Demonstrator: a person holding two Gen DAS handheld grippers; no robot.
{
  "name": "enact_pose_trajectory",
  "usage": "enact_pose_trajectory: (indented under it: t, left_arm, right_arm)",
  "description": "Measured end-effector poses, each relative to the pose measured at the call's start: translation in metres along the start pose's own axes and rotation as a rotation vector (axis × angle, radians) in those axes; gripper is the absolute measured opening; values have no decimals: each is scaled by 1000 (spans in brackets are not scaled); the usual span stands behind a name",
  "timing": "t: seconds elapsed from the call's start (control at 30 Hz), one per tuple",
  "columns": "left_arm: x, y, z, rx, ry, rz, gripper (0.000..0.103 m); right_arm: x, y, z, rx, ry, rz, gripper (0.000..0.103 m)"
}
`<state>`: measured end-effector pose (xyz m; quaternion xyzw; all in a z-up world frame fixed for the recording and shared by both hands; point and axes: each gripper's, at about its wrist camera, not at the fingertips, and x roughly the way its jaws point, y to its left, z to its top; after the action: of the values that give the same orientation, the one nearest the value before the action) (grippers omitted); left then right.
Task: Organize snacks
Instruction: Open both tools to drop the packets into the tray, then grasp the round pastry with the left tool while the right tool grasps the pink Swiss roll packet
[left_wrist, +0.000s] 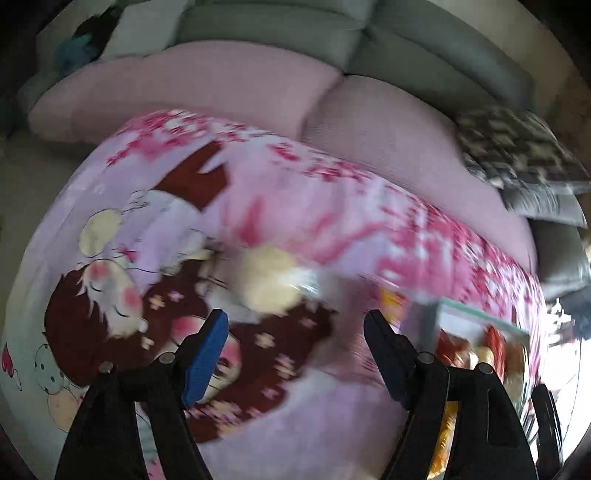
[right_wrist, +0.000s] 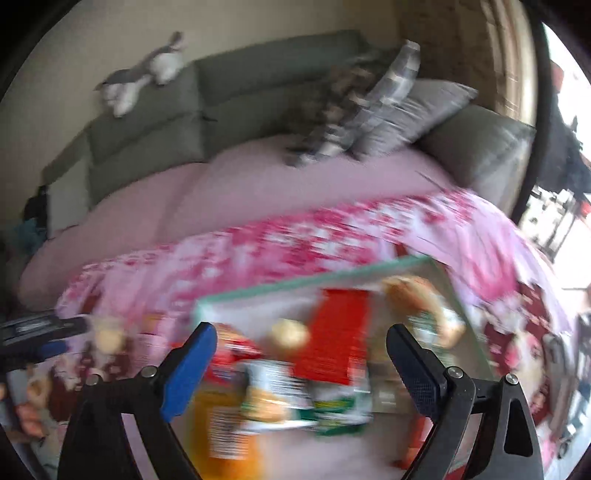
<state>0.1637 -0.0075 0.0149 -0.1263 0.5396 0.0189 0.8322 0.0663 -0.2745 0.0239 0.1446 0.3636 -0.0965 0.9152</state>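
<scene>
Both claws wide, empty. Snacks (right_wrist: 295, 369) piled in tray (right_wrist: 295, 286) near desk's right edge: light, crinkly, slippery; pinch by sealed edge.

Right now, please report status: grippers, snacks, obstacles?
Left gripper open, empty. Right gripper open above snack packets in tray. Frames blurred; nothing blocking seen.

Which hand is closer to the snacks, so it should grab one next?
Probably the right gripper: its open jaws hang right over the snack packets in the teal-rimmed bin. The left gripper, also open, faces mostly blanket.
</scene>
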Motion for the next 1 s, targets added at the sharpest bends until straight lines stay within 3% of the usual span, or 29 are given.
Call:
enact_pose_trajectory:
  t: [0.1, 0.33, 0.57, 0.8, 0.87, 1.0]
  left_arm:
    - [11, 19, 10, -41, 38, -13, 79]
    - [46, 29, 25, -35, 123, -29, 79]
    - [76, 29, 30, -44, 186, -121, 79]
    - [90, 26, 35, -41, 182, -153, 79]
    - [93, 26, 36, -42, 177, -157, 79]
    - [93, 26, 38, -50, 166, -183, 67]
  right_arm:
    - [4, 49, 5, -52, 13, 113, 95]
    - [42, 142, -3, -225, 90, 161, 92]
    - [98, 163, -26, -268, 208, 150, 77]
    - [130, 165, -34, -270, 263, 121, 75]
    - [137, 165, -37, -268, 275, 113, 65]
    - [139, 165, -38, -269, 284, 117, 54]
